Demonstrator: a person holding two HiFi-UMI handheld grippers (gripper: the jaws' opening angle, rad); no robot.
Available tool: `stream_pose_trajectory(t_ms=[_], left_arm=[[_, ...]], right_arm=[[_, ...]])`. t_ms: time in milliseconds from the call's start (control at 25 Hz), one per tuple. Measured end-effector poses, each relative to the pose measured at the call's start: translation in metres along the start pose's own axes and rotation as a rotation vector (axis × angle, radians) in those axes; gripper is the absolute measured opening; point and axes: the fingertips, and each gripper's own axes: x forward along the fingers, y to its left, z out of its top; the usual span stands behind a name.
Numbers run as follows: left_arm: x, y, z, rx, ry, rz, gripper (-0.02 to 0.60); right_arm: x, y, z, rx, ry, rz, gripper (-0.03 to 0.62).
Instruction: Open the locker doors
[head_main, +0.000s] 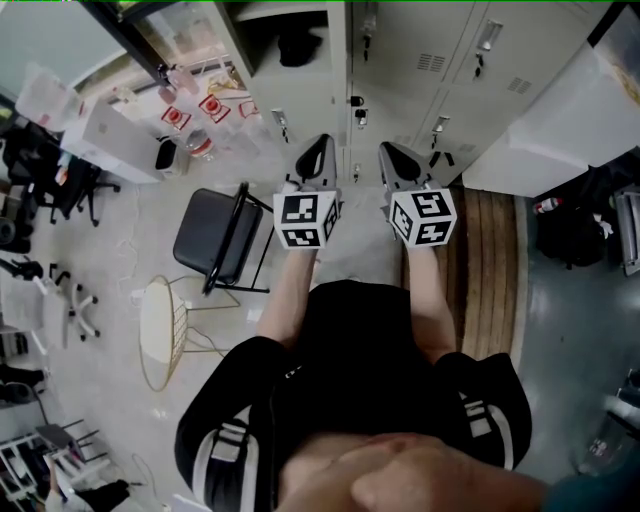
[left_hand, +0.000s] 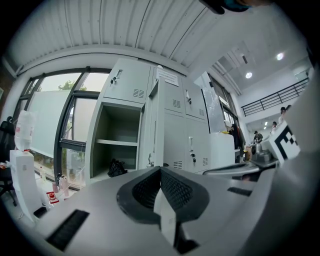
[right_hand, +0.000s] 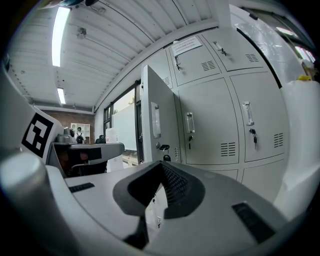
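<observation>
Nearby, a black chair (head_main: 215, 235) stands near the open locker door (right_hand: 160, 100).

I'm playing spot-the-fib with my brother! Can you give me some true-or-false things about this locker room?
1. The left tongs and the right tongs are both shut and empty. True.
2. Every locker door is closed. False: one locker stands open.
3. A dark thing lies inside the open locker. True.
4. The black chair stands right of both tongs. False: it stands to their left.
</observation>
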Motion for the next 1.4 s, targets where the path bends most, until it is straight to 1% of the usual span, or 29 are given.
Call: stream_pose_trajectory(t_ms=[320,480,600,680,800,880,960,1200,1400], left_arm=[[0.001,-0.001,-0.001,-0.004,-0.001,0.006,0.011],[0.001,-0.003,-0.006,-0.007,0.016,0.002,0.011],[0.002,-0.005,-0.005,-0.014,-0.002,-0.002,0.011],[0.003,-0.007,-0.006,-0.003,0.004,-0.005,0.011],[0.005,-0.009,-0.003,0.000,-0.011,-0.012,0.011],[0.006,-0.010,-0.004,0.020,-0.003,-0.005,0.011],[0.008,-0.012,-0.005,0.022,0.002,-0.003,0.011],[0.013,-0.017,-0.005,0.014,0.005,-0.015,0.011],[0.018,-0.031,-0.008,0.010,0.013,-0.040,0.011]], right_arm=[[-0.001,-0.003,0.000,-0.011,-0.008,0.005,0.017],[-0.003,-0.005,-0.002,-0.006,-0.005,0.002,0.018],[-0.003,-0.008,-0.003,-0.004,-0.003,0.001,0.017],[-0.003,-0.009,-0.004,-0.004,-0.002,0.000,0.017],[-0.003,-0.012,-0.003,-0.002,-0.002,-0.001,0.017],[-0.003,-0.013,-0.003,-0.001,-0.002,-0.002,0.018],[-0.003,-0.015,-0.003,0.000,-0.002,-0.003,0.018],[-0.005,-0.021,-0.001,0.006,-0.007,-0.009,0.018],[-0.011,-0.032,-0.002,0.020,-0.009,-0.031,0.017]])
